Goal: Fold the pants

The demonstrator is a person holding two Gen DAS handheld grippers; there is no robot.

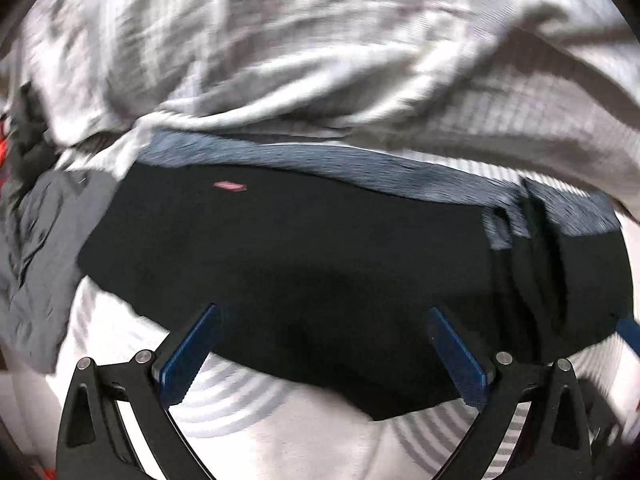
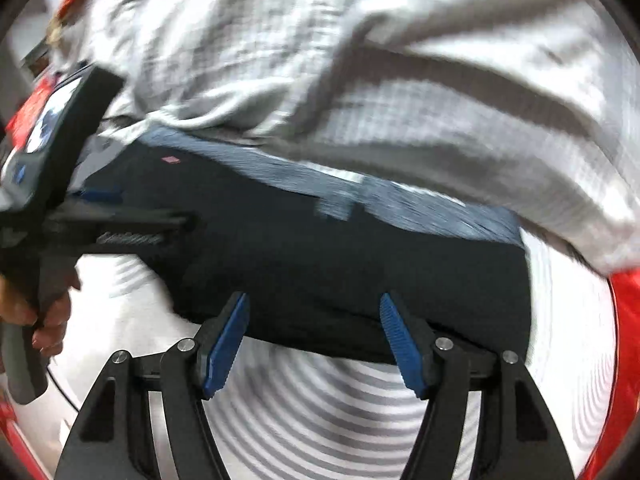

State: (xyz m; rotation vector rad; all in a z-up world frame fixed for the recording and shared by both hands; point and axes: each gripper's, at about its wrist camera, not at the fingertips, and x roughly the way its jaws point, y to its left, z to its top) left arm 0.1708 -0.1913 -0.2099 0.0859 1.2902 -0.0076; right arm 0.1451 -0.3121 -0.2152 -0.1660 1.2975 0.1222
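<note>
Dark pants (image 1: 304,264) with a blue-grey waistband and a small pink tag lie folded on a white striped cover (image 1: 224,404). They also show in the right wrist view (image 2: 352,268). My left gripper (image 1: 324,316) is open, its blue fingers (image 1: 188,356) spread at the pants' near edge with nothing between them. My right gripper (image 2: 314,302) is open too, fingers at the pants' near edge. The left gripper also shows in the right wrist view (image 2: 100,216), at the left over the pants, held by a hand.
A pale checked garment (image 1: 320,48) lies crumpled behind the pants. A grey garment (image 1: 36,264) lies to the left. Red fabric (image 2: 628,320) shows at the right edge. The frames are blurred by motion.
</note>
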